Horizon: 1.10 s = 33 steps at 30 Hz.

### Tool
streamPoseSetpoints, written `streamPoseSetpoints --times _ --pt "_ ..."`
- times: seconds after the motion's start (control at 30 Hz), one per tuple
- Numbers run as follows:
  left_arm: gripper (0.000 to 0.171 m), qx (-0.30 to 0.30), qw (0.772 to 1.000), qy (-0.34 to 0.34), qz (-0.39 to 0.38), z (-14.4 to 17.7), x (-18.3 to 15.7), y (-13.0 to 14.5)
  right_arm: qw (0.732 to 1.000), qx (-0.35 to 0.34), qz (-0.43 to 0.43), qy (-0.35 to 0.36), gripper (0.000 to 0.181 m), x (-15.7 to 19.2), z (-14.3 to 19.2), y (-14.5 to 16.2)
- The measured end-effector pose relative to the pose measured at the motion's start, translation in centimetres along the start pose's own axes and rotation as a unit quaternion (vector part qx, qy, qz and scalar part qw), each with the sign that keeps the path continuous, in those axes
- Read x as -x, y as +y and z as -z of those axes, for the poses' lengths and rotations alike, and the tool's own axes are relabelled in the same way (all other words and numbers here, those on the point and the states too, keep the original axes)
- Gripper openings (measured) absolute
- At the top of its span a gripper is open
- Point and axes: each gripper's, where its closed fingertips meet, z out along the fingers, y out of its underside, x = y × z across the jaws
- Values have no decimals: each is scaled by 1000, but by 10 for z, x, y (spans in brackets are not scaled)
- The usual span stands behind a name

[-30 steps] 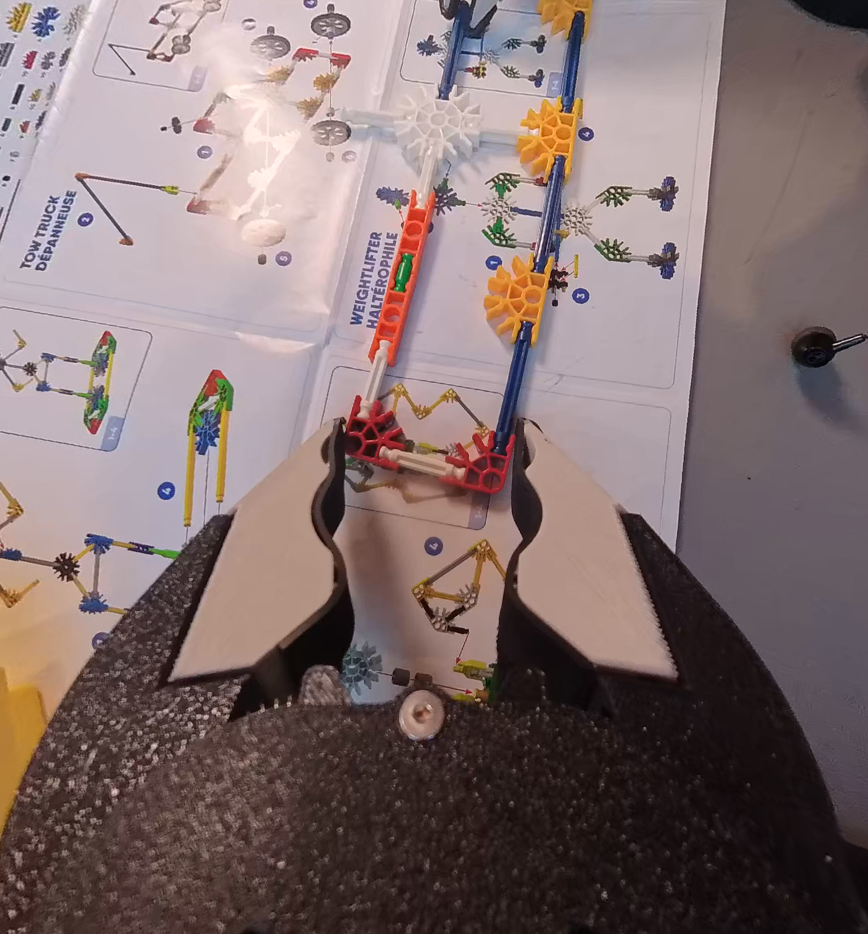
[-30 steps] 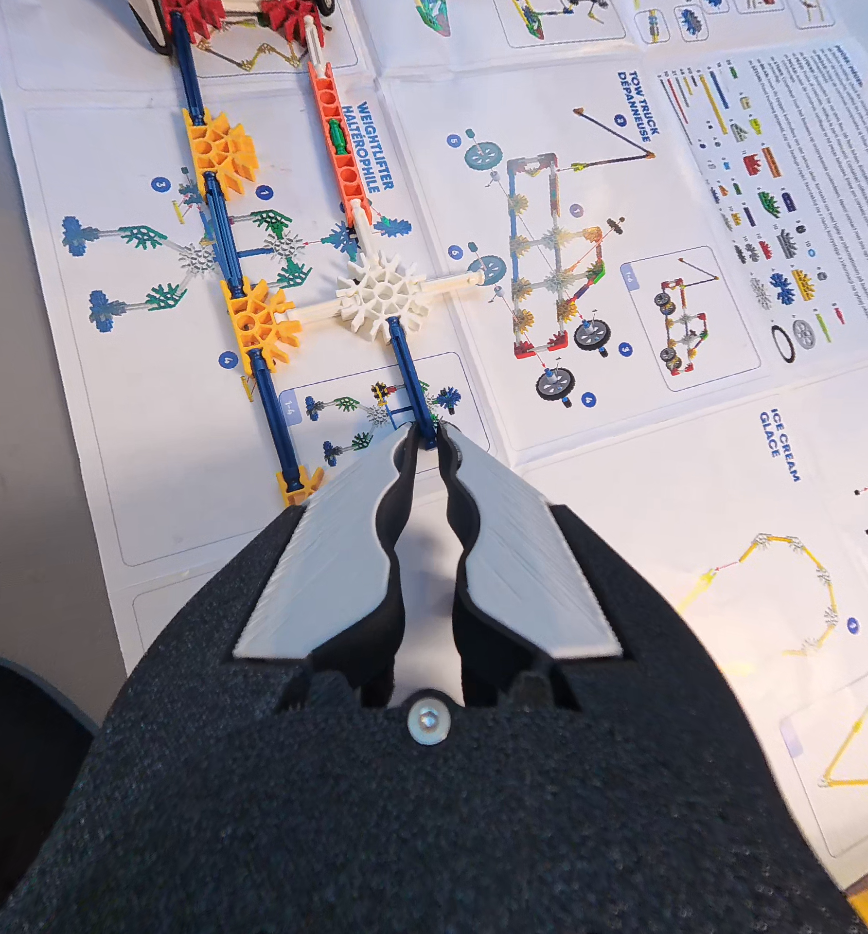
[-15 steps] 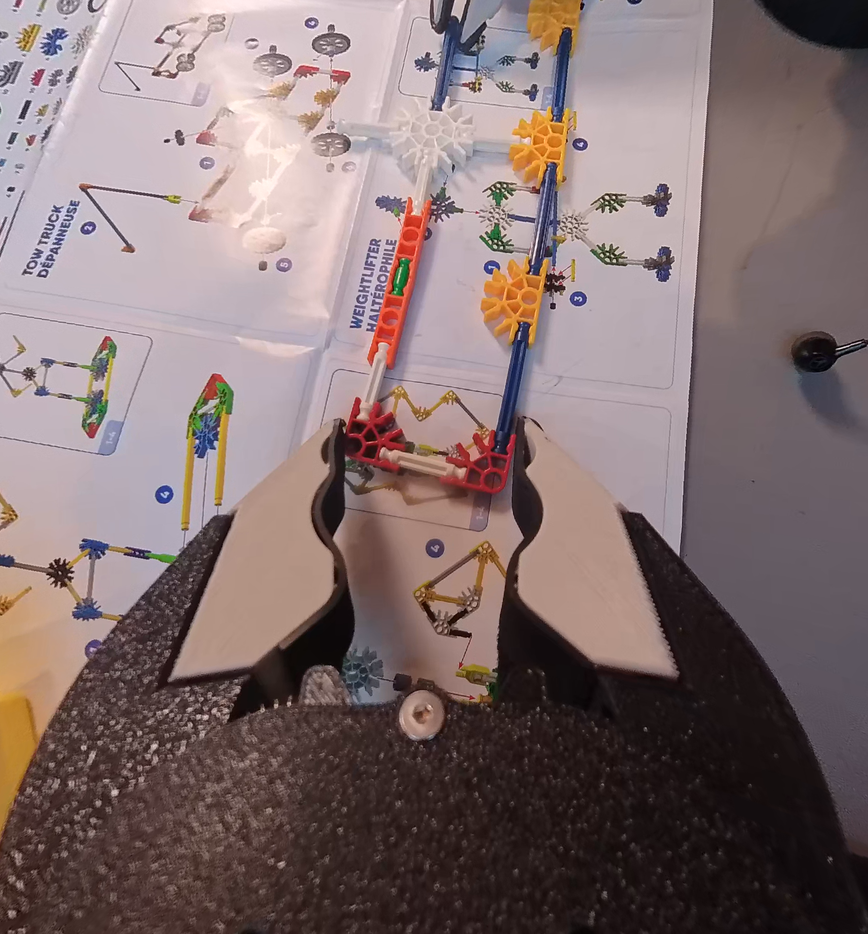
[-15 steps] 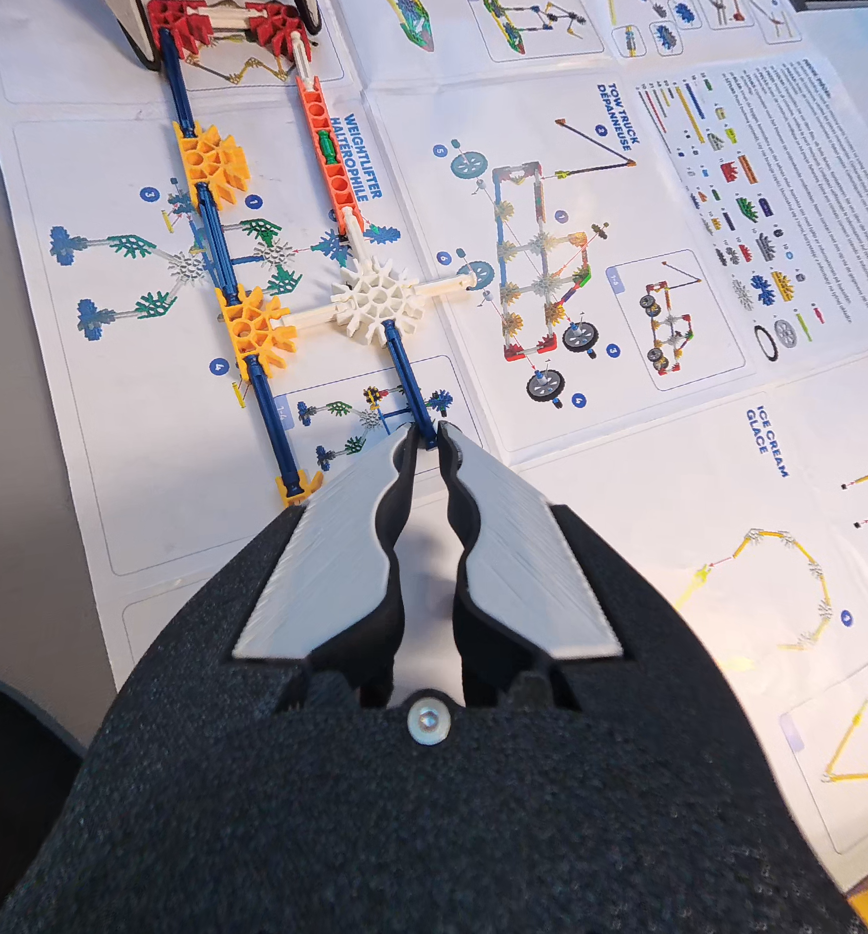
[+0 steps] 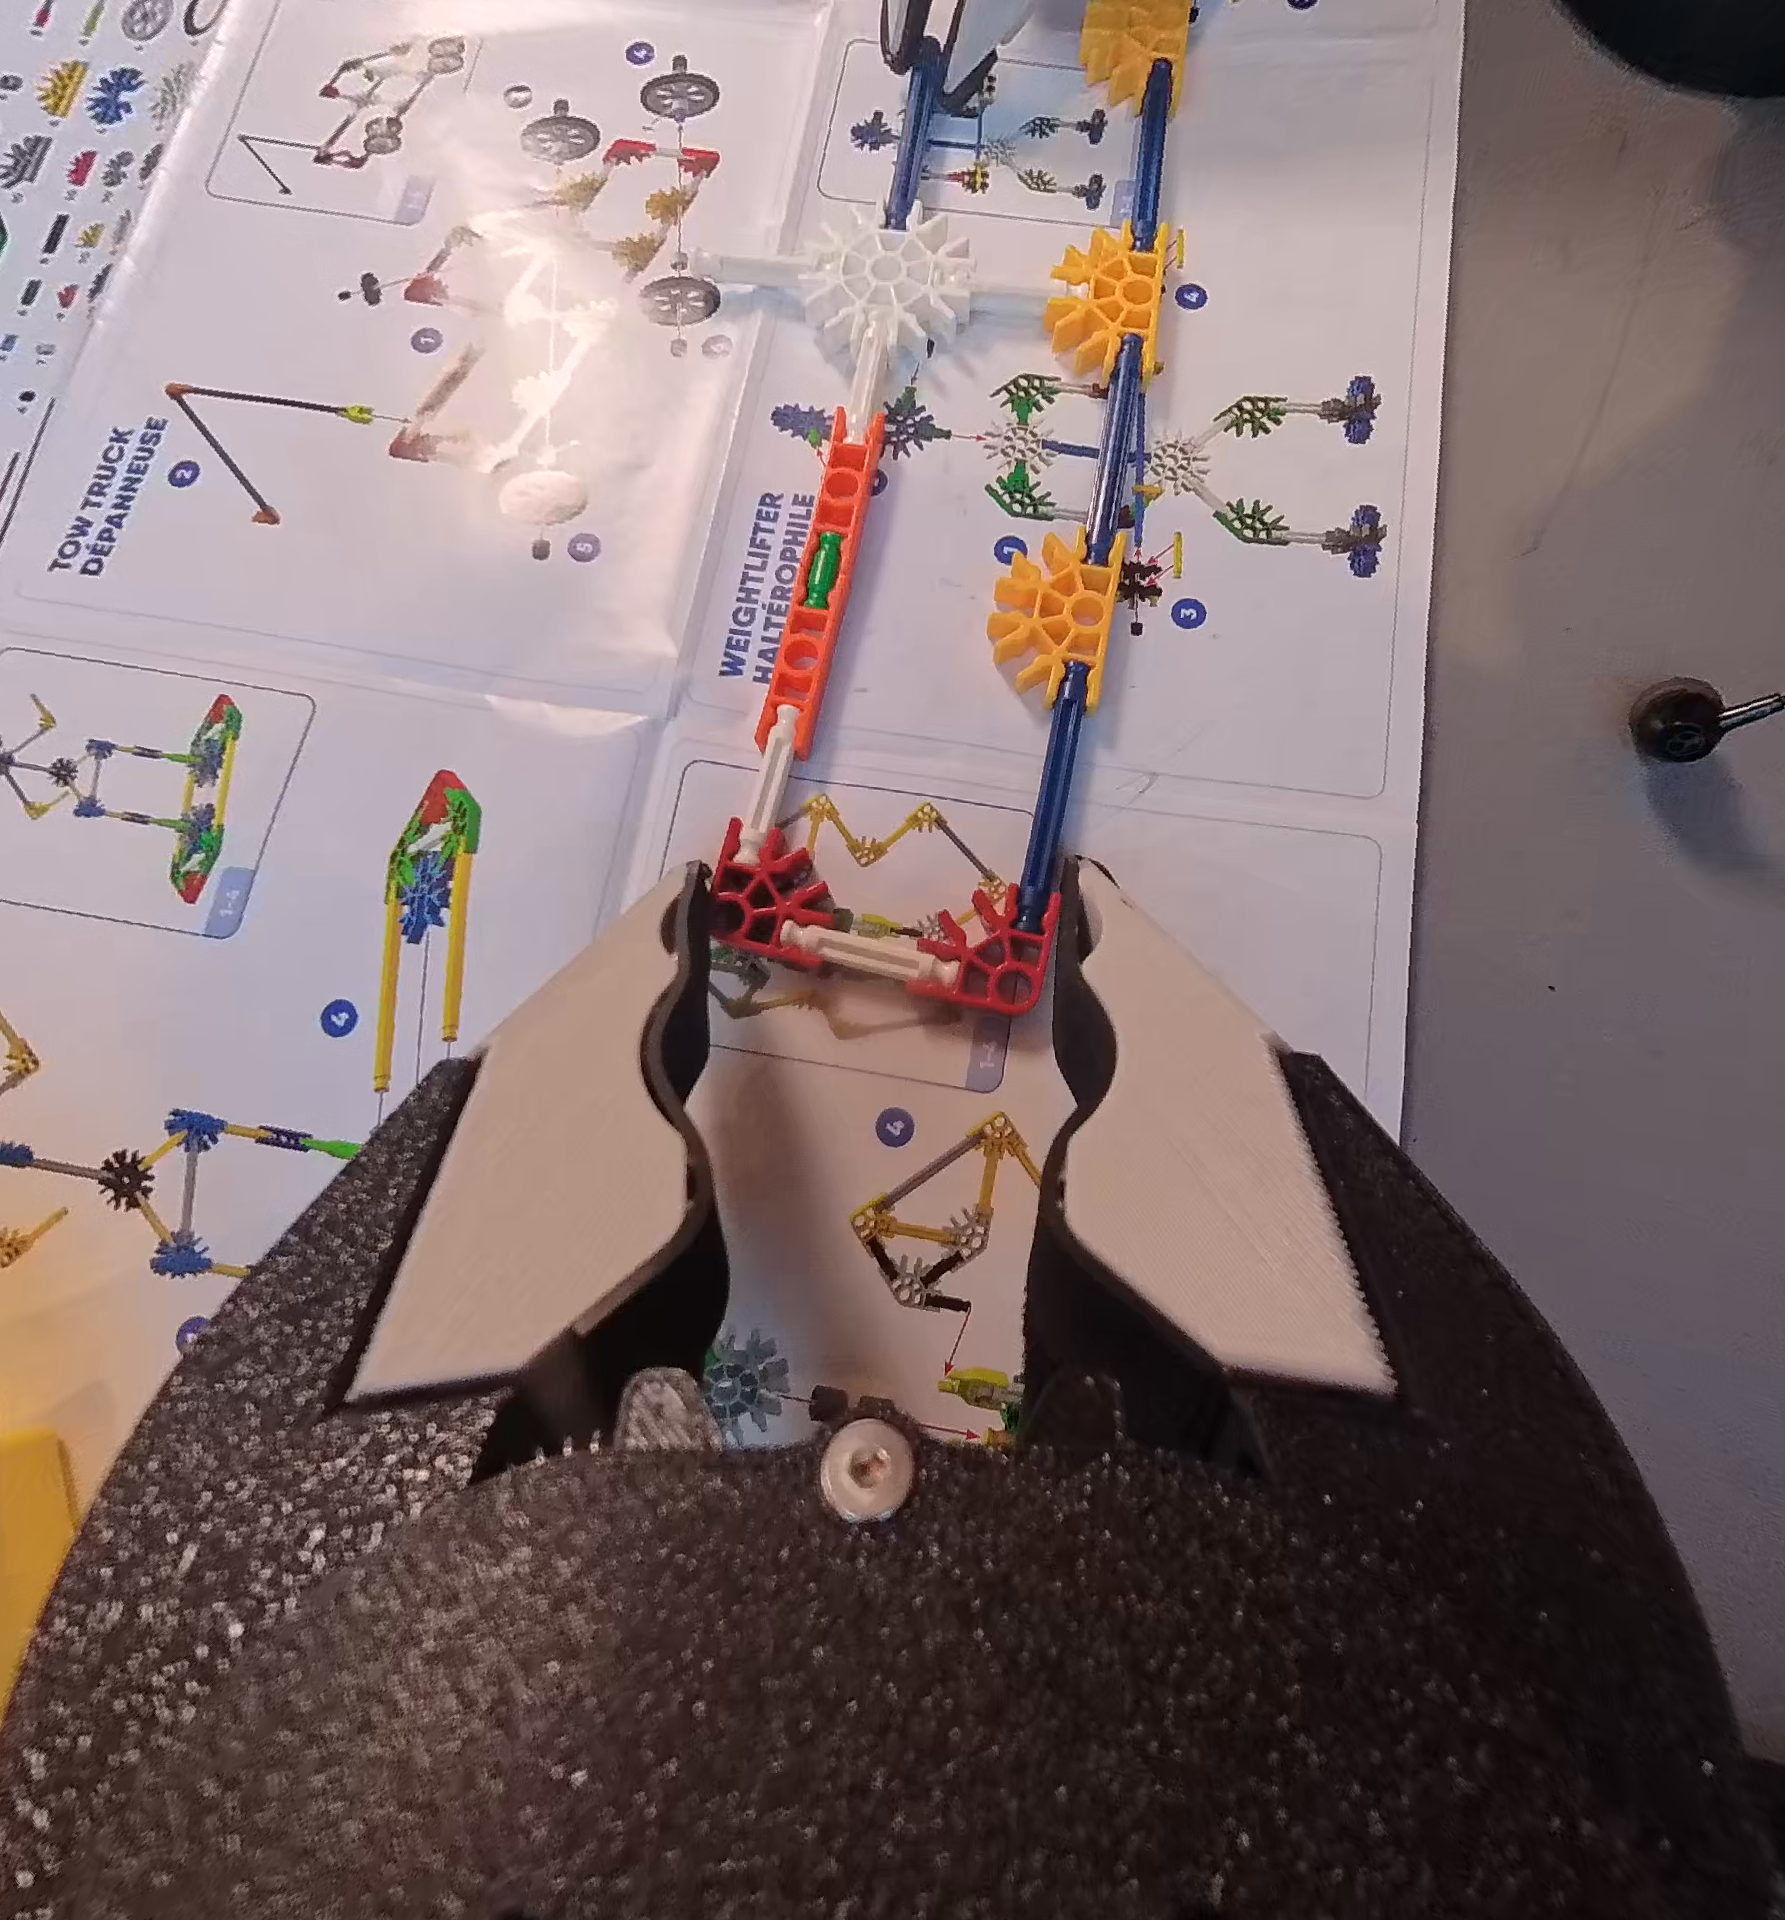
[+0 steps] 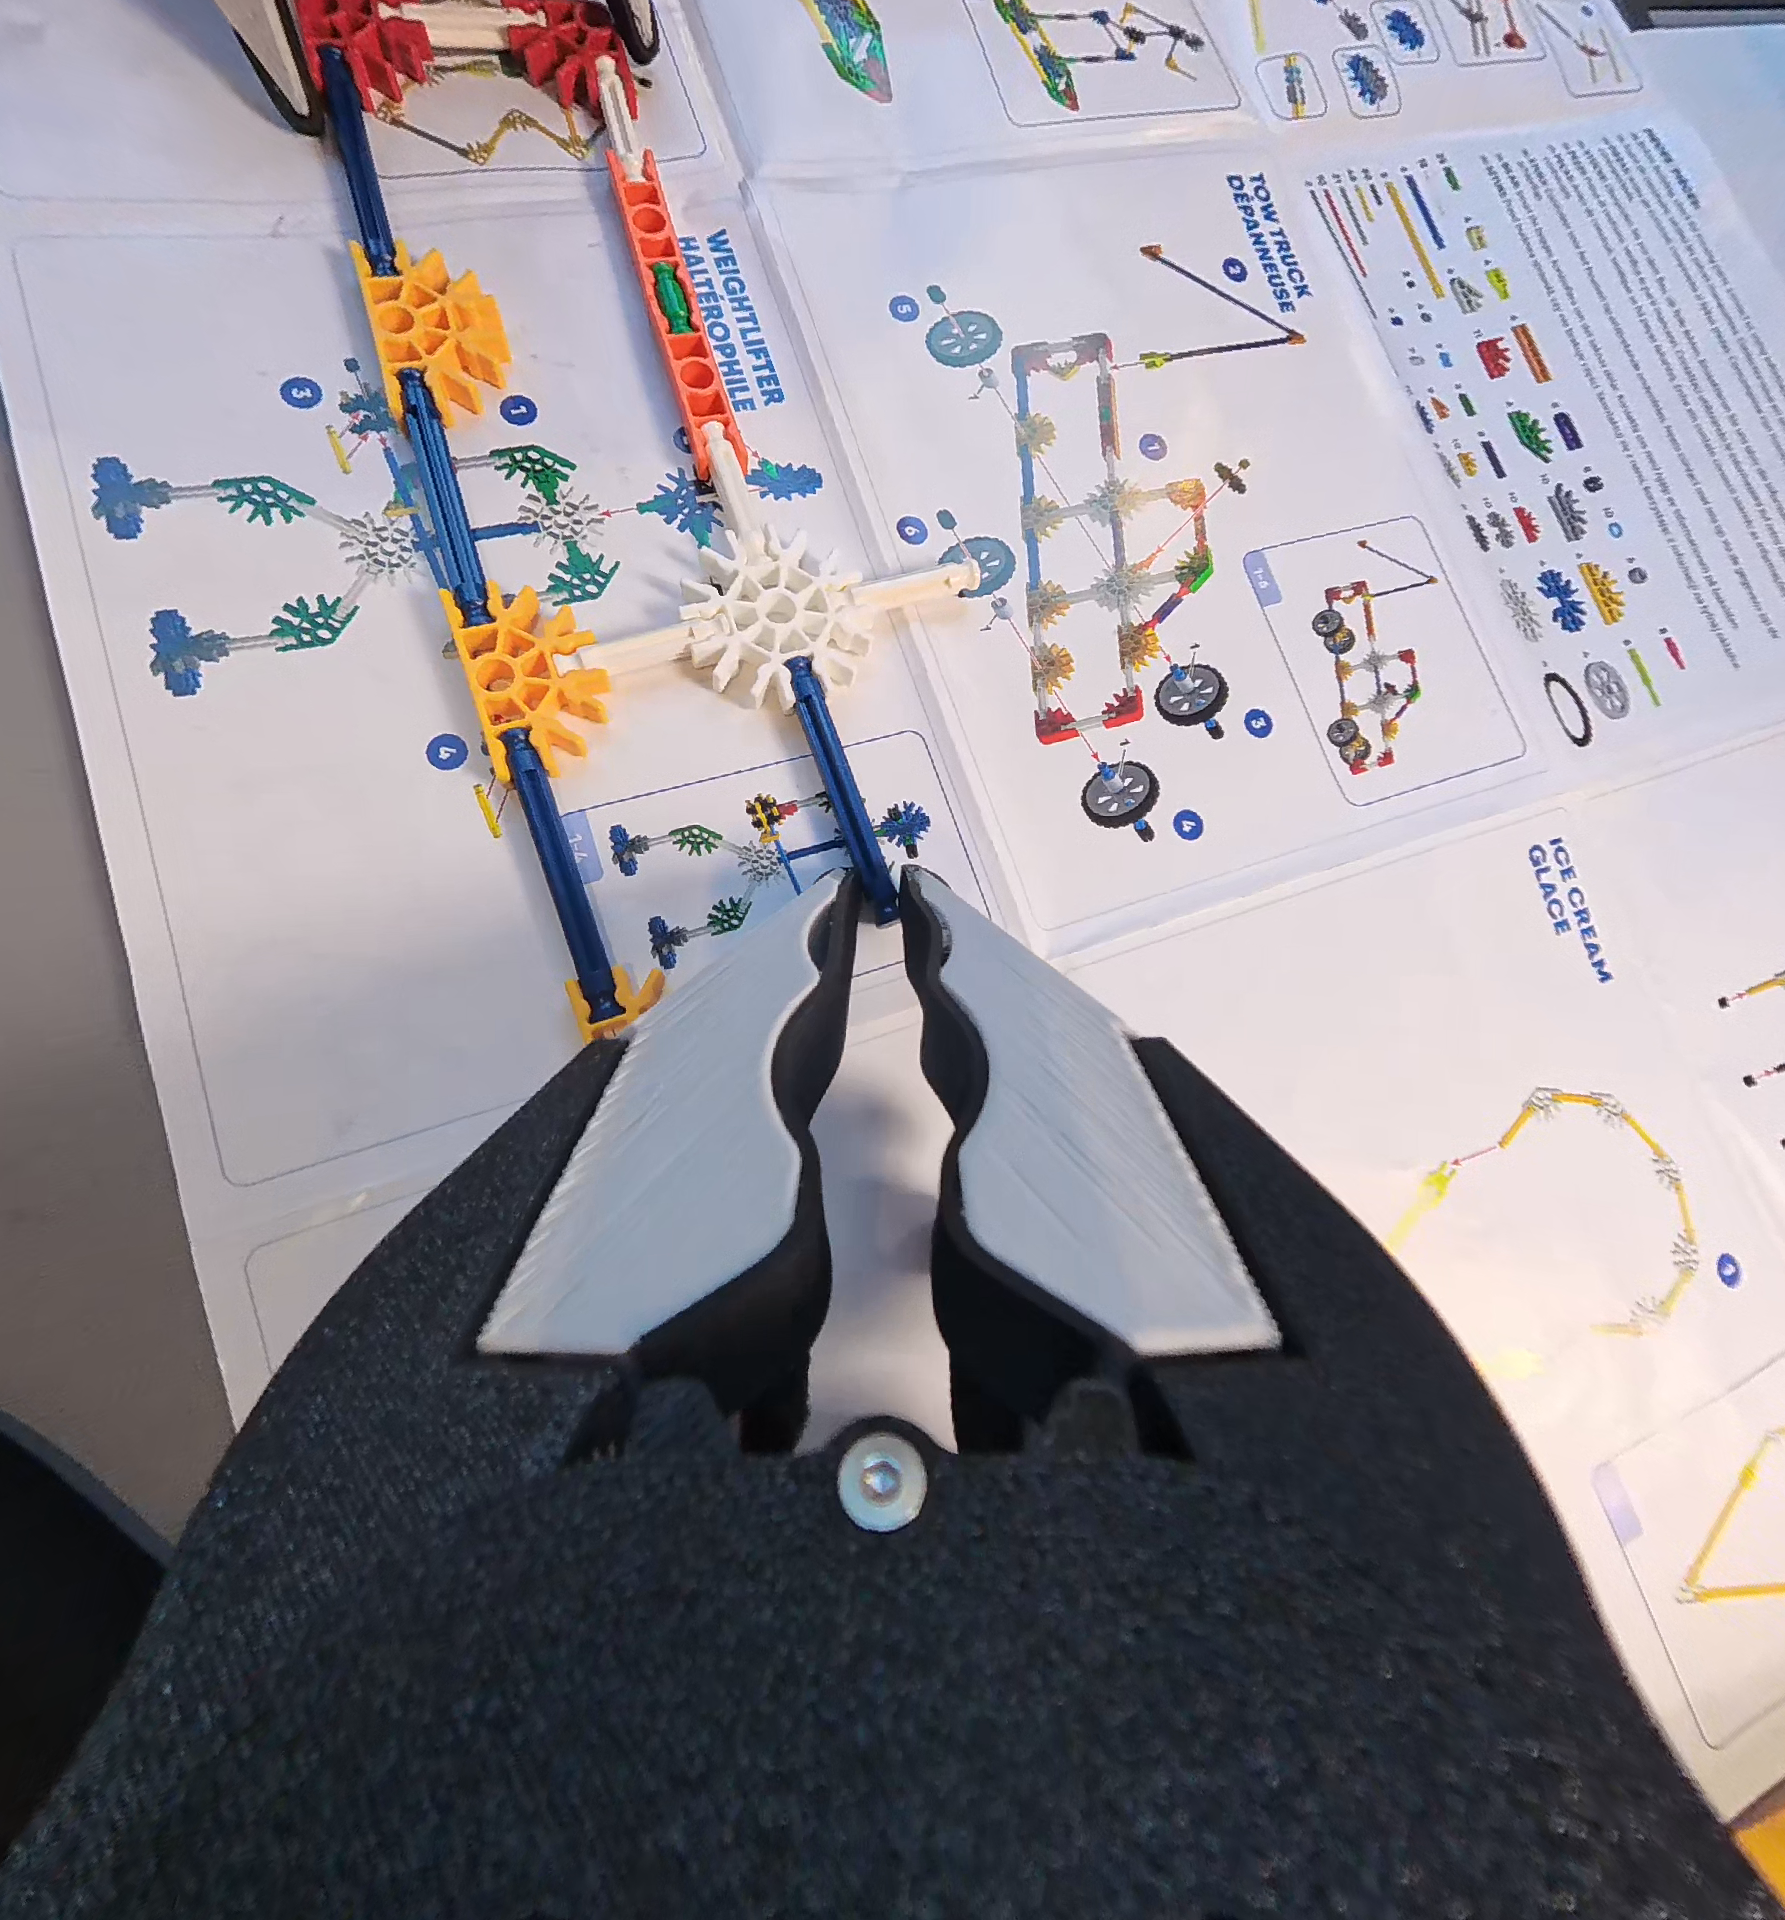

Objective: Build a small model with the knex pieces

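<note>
Fingers (image 5: 555, 1143) of our left gripper (image 5: 883, 888) stand apart and press from both sides on the near end of a toy frame: one tip touches a red connector (image 5: 763, 899), the other touches a second red connector (image 5: 1002, 951), and a short white rod (image 5: 862, 951) joins the two. Our right gripper (image 6: 880, 894) has its fingers (image 6: 701, 1122) drawn nearly together, pinching the free end of a short blue rod (image 6: 836, 769) at the frame's far end. That rod runs into a white snowflake connector (image 6: 774, 618). Beside it we see two yellow connectors (image 6: 524, 665) strung on a long blue rail (image 5: 1059, 790), and an orange strip (image 6: 675, 322) holding a small green piece (image 6: 672, 296). The whole frame lies flat on a printed instruction sheet (image 6: 1283, 987) spread over the grey bench (image 5: 1646, 1039). Well apart on the bench sits a small black knob (image 5: 1677, 719) on a wire.
</note>
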Motion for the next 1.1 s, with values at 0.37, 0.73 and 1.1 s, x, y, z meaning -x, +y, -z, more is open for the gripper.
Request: streamPoseSetpoints --times 0.37,0.73,1.1 --pt "65 -2 1000 -1 -1 0 -1 0 1000 -1 1 2 7 0 0 0" --pt "65 -2 1000 -3 -8 0 -1 0 1000 -4 -2 2 7 -1 1 0" --pt "64 1 1000 -18 -25 3 2 0 1000 -3 -10 19 8 -7 4 1"
